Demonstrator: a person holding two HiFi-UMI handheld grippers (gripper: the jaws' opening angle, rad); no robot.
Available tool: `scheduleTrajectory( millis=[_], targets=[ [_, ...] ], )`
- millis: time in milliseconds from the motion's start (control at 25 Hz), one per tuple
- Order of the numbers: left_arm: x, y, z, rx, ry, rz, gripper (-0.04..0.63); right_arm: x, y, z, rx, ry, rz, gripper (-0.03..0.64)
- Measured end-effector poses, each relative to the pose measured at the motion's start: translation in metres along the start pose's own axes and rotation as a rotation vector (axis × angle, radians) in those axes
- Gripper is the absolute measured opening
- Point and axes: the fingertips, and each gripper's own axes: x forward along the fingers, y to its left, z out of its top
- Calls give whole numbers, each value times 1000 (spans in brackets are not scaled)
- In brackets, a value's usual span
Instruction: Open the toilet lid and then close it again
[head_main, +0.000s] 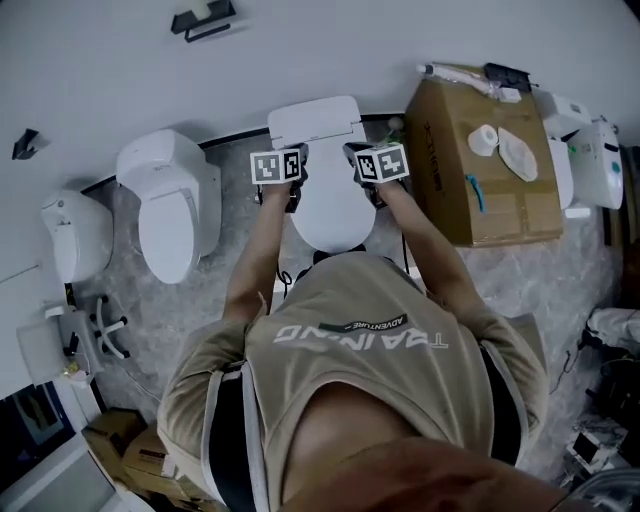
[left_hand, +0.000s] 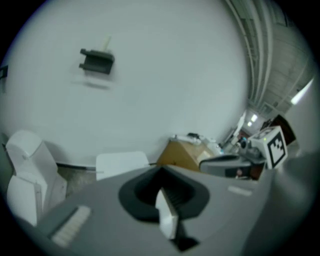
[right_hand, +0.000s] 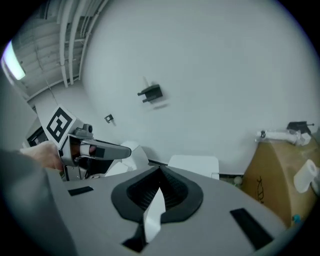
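Your left hand-held gripper (left_hand: 162, 176) is over the toilet's left side, jaws closed together with only a thin white strip in the seam. Your right hand-held gripper (right_hand: 159, 174) is over the toilet's right side, closed the same way. Can't tell from the head view if either touches the toilet. The lid (head_main: 331, 218) lies down flat on the toilet, between the two. The tank (head_main: 315, 120) is behind the lid. A carton (head_main: 450, 200) stands right of the toilet, and a second toilet (head_main: 170, 215) stands on its left.
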Motion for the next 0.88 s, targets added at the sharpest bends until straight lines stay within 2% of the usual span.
scheduleTrajectory(
  millis=[160,280,480,560,720,880],
  targets=[
    [-34,-20,71,111,-149,12,3,-29,13,51,-128,-85,-36,11],
    [-58,-39,111,184,-248,16,3,-52,31,90,-226,-163,-48,11],
    [-94,-75,161,313,-366,19,3,-99,61,163,-328,-373,-69,11],
    [-116,-89,178,351,-447,37,3,-121,76,183,-351,-453,-63,11],
    [-169,-109,210,390,-629,87,3,-166,106,217,-365,-620,-44,11],
    [-197,-118,227,343,-712,42,3,-180,123,237,-420,-705,-66,11]
  ],
)
